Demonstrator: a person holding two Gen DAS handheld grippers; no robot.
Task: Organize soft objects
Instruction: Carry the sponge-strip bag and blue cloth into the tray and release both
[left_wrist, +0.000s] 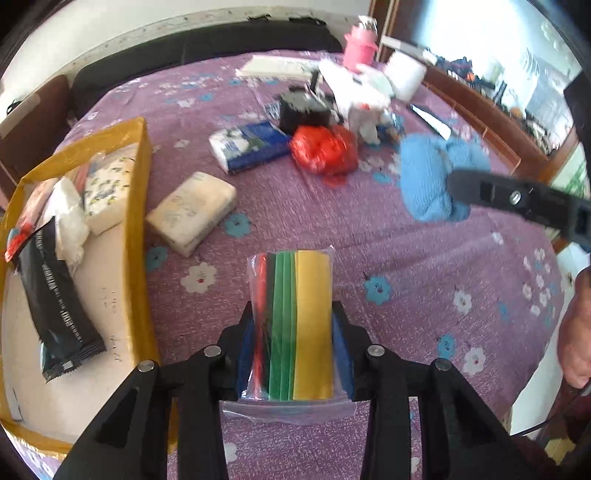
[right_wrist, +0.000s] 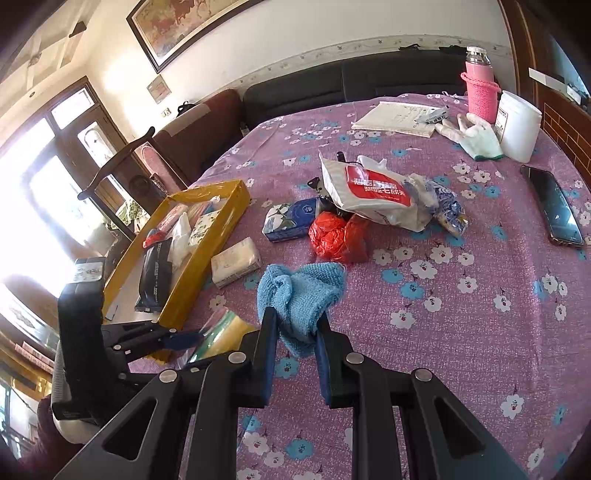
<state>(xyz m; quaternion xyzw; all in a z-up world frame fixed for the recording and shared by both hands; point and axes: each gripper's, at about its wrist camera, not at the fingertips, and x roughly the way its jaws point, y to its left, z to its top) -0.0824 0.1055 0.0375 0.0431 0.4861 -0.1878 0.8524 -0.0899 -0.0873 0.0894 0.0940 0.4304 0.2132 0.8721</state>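
Left gripper (left_wrist: 291, 332) clamped on a clear bag of coloured strips (left_wrist: 295, 317), bag at the near edge of the purple flowered cloth (left_wrist: 424, 295), just right of the yellow tray (left_wrist: 142, 229). Right gripper (right_wrist: 295, 343) clamped on a blue towel (right_wrist: 301, 291), bunched, hanging near the cloth's middle. Beside the tray, 1 cream tissue pack (left_wrist: 192, 212); farther off, a red plastic bag (left_wrist: 323, 149).

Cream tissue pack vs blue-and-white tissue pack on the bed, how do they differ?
The cream tissue pack is plain and pale; the blue-and-white tissue pack carries a dark blue printed panel. The cream pack lies right beside the yellow tray; the blue-and-white pack sits farther off, against the red plastic bag. Both are soft rectangular packs lying flat on the purple floral cover, outside the tray.
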